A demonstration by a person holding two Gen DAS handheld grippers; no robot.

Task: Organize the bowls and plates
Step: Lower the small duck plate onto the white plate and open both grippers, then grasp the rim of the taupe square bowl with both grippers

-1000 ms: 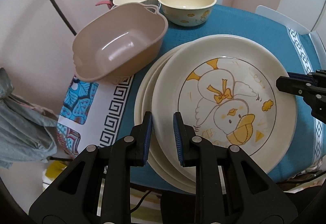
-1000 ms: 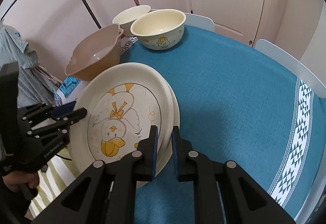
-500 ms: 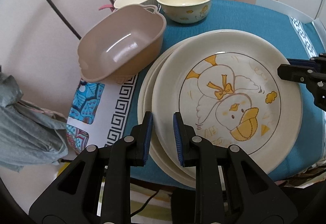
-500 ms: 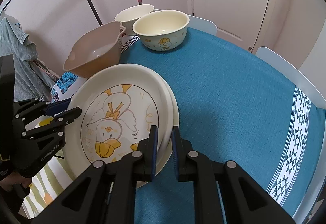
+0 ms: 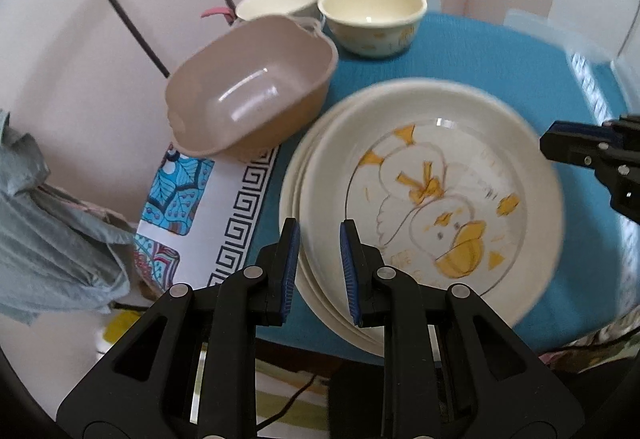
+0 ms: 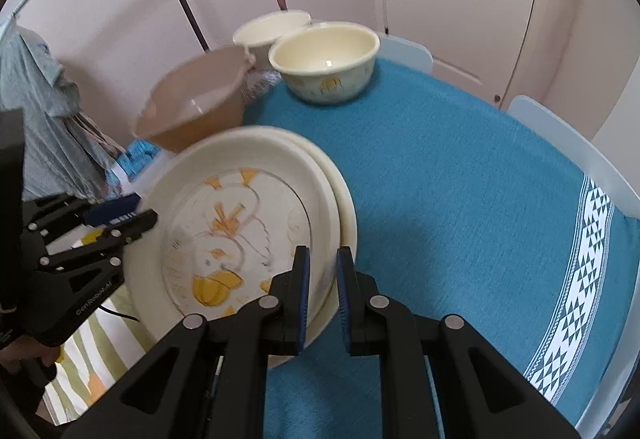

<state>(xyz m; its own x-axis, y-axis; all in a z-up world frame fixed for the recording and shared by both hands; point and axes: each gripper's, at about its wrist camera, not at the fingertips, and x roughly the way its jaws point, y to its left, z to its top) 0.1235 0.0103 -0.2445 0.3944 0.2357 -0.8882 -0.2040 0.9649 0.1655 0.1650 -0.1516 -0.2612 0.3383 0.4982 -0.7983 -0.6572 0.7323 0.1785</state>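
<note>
Plates gripped at both rims over the left edge of the blue tablecloth [image 6: 460, 199].

At far left a grey cloth [image 5: 52, 239] hangs beside the patterned mat [image 5: 192, 207], with the tan bowl [image 5: 248, 87] standing on the mat's far end, near the plates. The left gripper [image 5: 318, 267] pinches the near-left rim of the plate stack [image 5: 316, 303], fingers closed on several plates at once. The duck plate [image 5: 440, 191] lies on top, blurred, the stack reaching past the table edge. The right gripper [image 6: 322, 291] clamps the opposite rim, fingers nearly together. Beyond, a white bowl [image 6: 272, 29] and the duck-print bowl [image 6: 326, 59] sit touching at the far edge. To the right the cloth lies bare to its white-patterned border [image 6: 588, 279].
</note>
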